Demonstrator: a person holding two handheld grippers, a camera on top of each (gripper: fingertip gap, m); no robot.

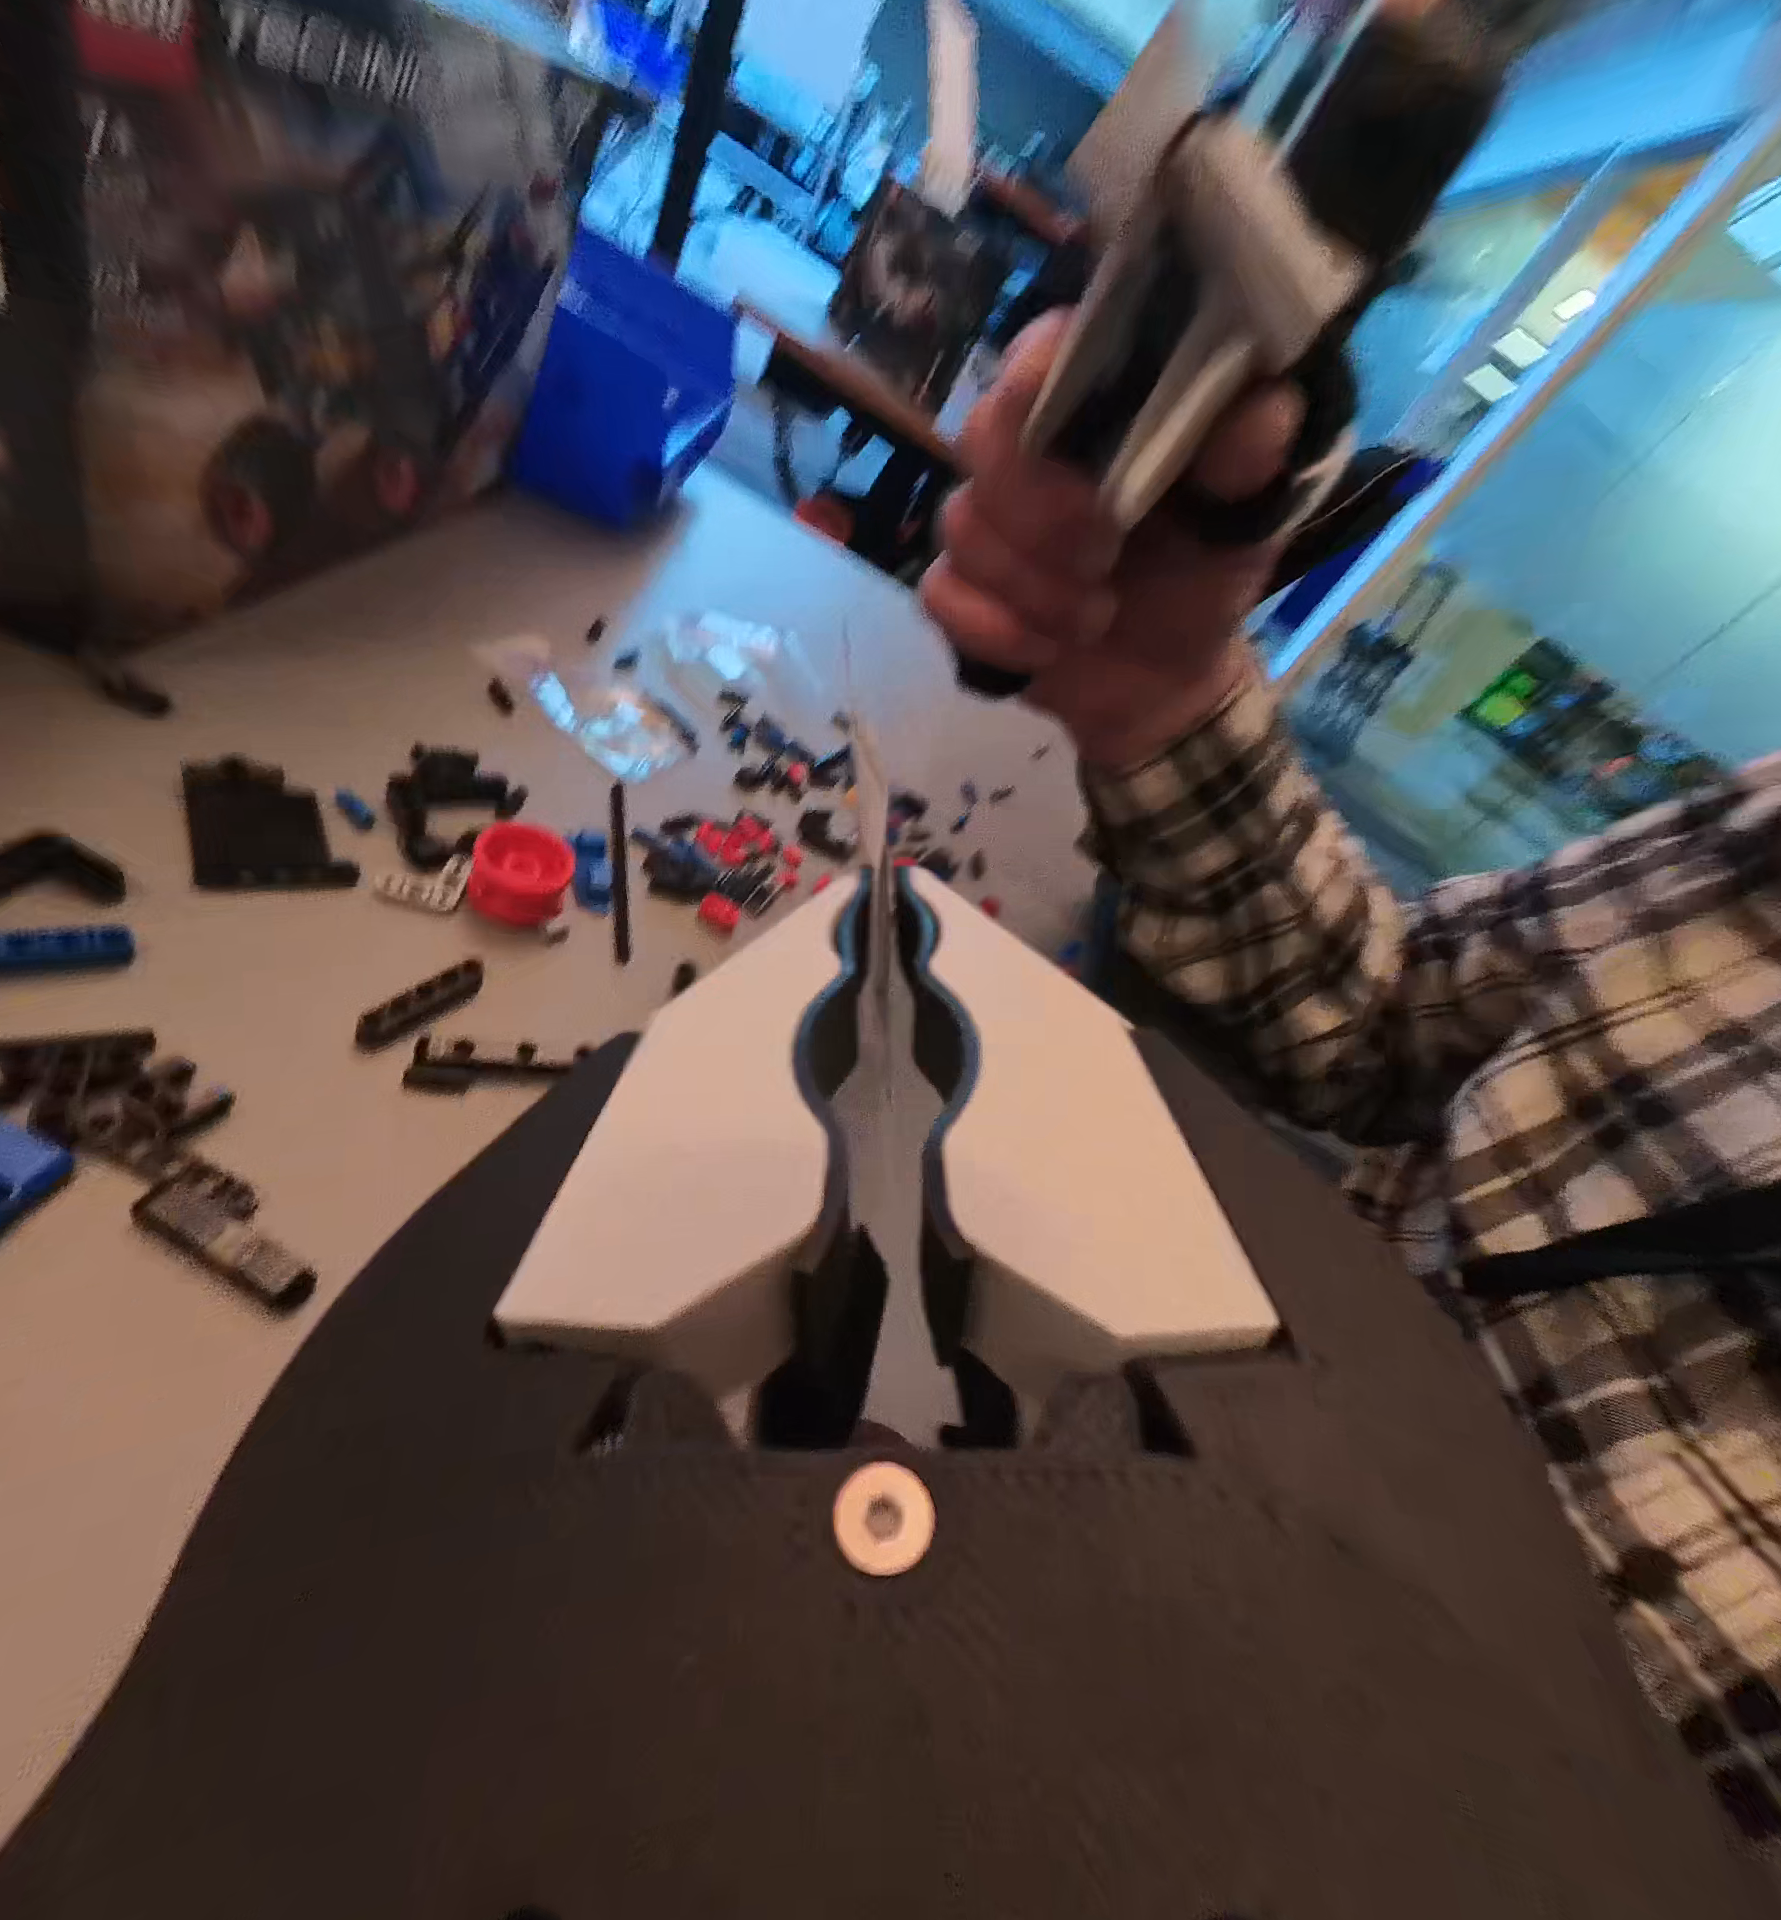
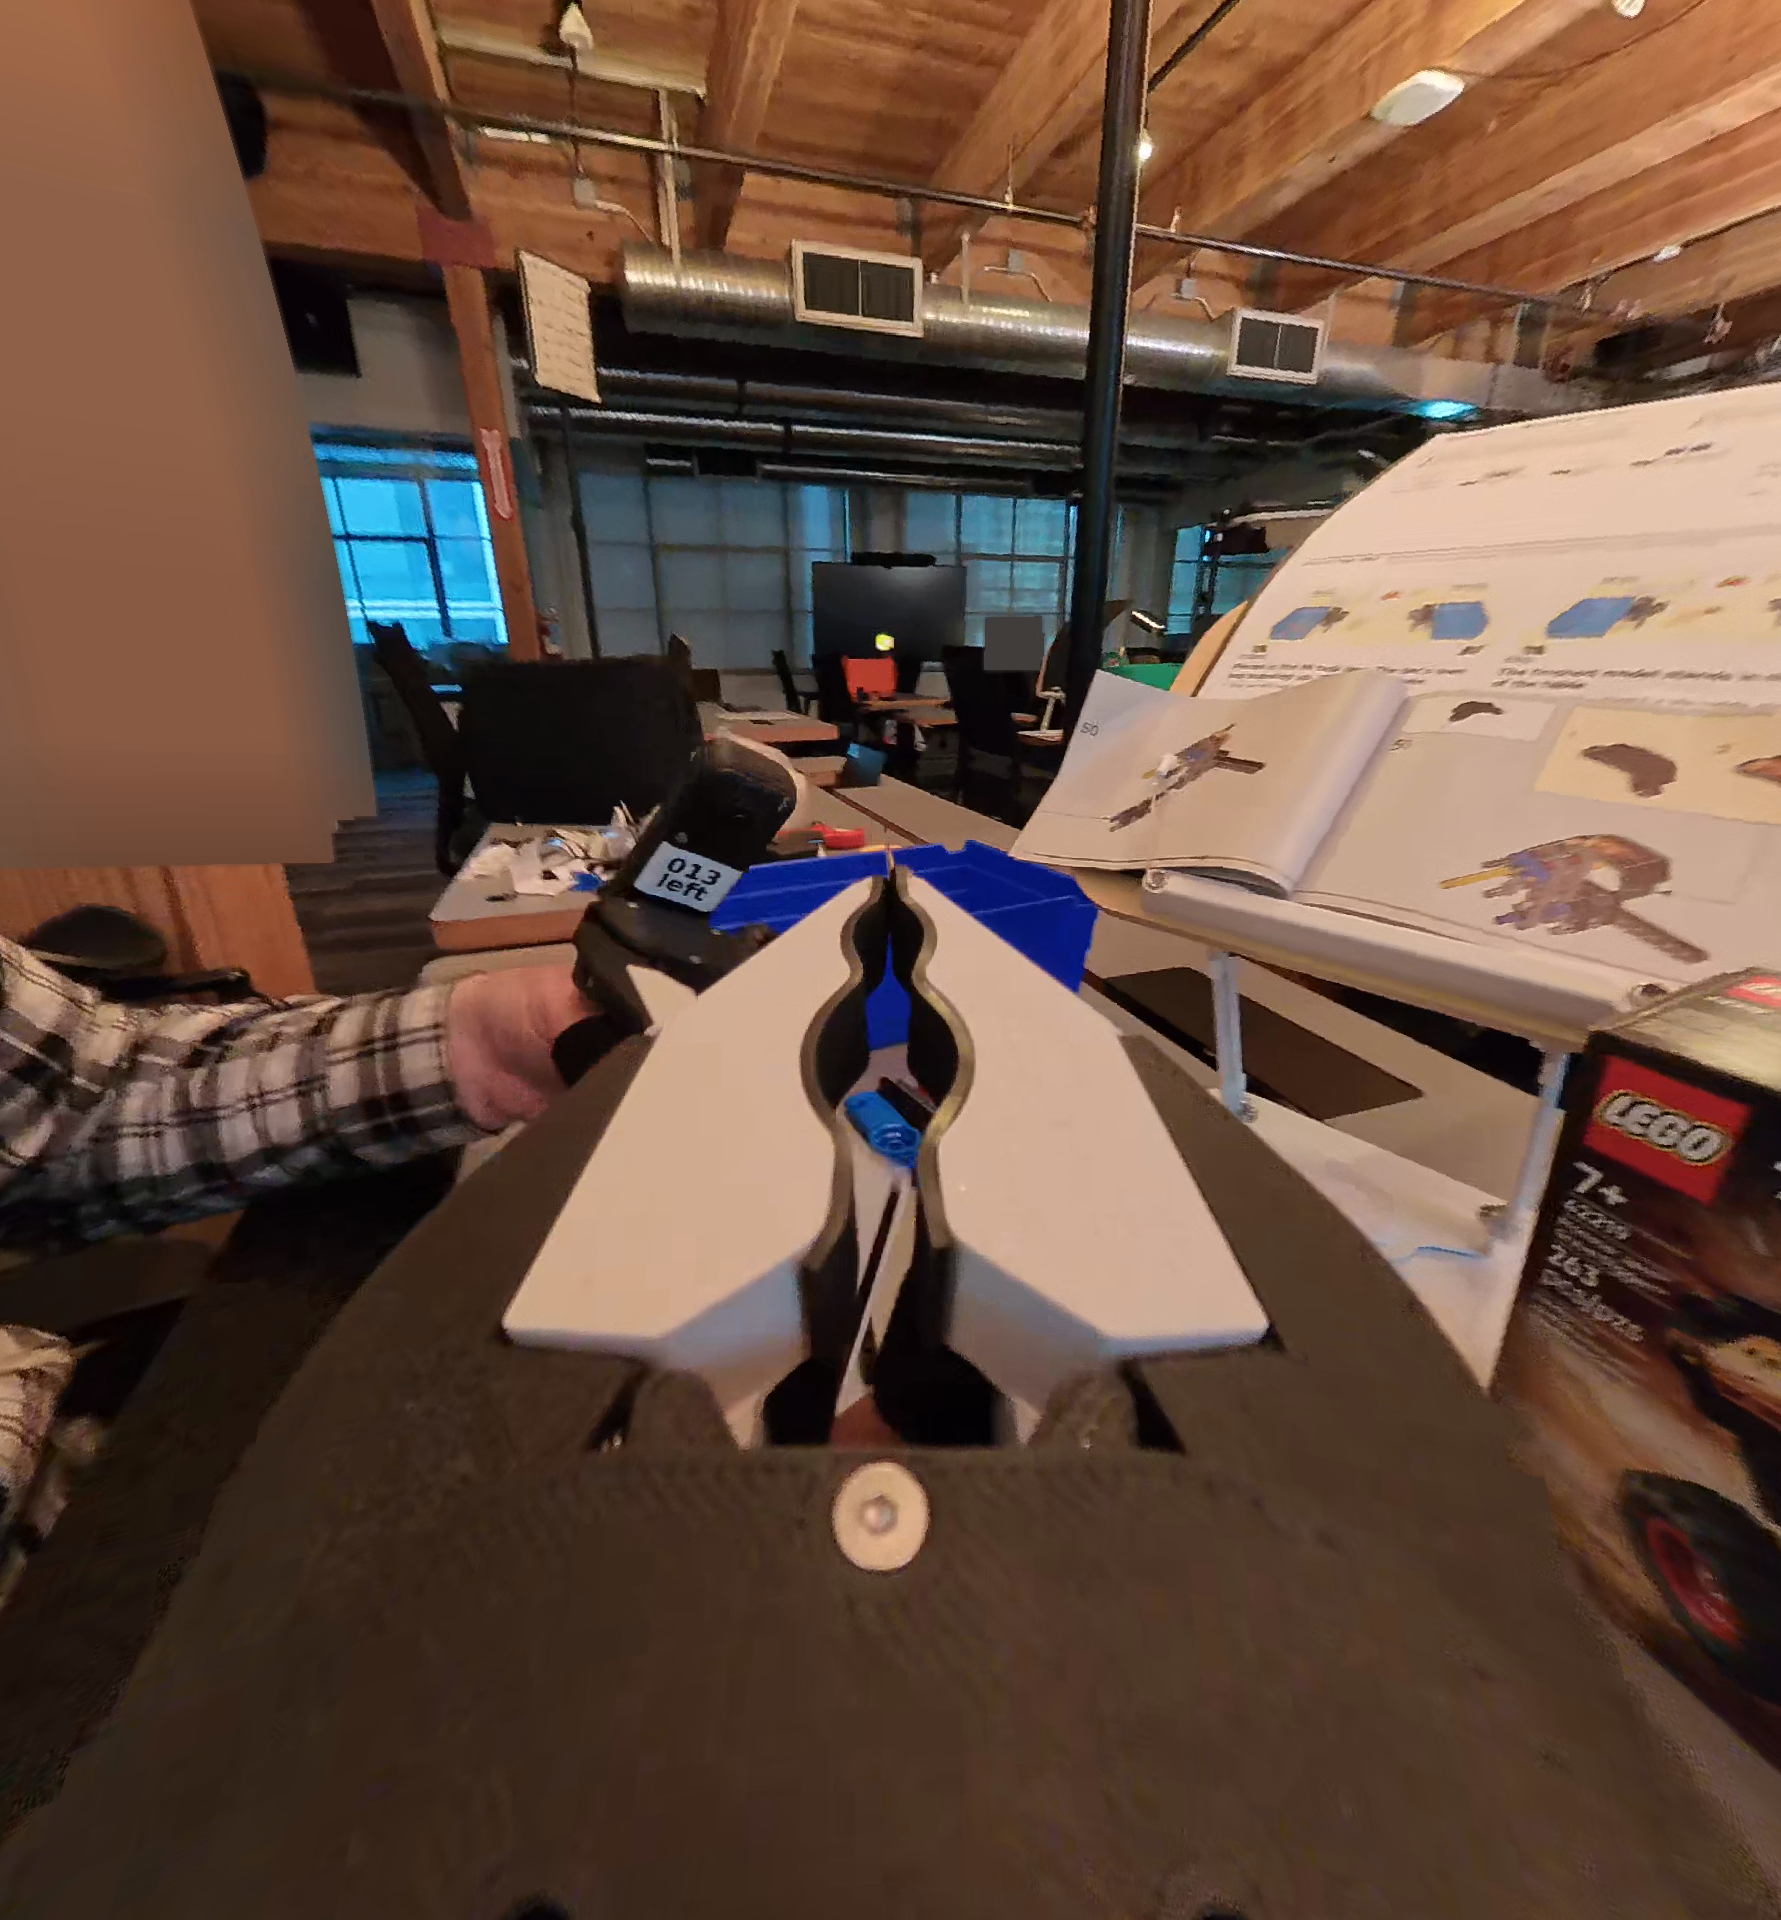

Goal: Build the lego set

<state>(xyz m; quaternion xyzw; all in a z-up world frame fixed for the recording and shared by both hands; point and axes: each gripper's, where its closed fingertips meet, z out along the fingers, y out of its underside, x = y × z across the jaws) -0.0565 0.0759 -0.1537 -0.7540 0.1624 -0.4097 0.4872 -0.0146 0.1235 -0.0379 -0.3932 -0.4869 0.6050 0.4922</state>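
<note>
left claw [image 1: 881, 883] pressed together on a thin clear bag [image 1: 761, 623], its edge pinched between the tips; bag hangs blurred above the worktop [image 1: 242, 1403]. right claw [image 2: 891, 894] also pressed together at the tips, lifted well clear of the worktop; a small blue pin [image 2: 884, 1127] shows in the hollow between its fingers, whether gripped or only behind, cannot tell. loose parts [image 1: 720, 842] and red hub [image 1: 520, 871] lie scattered below the bag, manual [image 2: 1385, 831] open on its stand. judgement: step in hand looks like opening or emptying the bag. keep it low over the worktop, tip slowly so small pins do not bounce off the edge.
</note>
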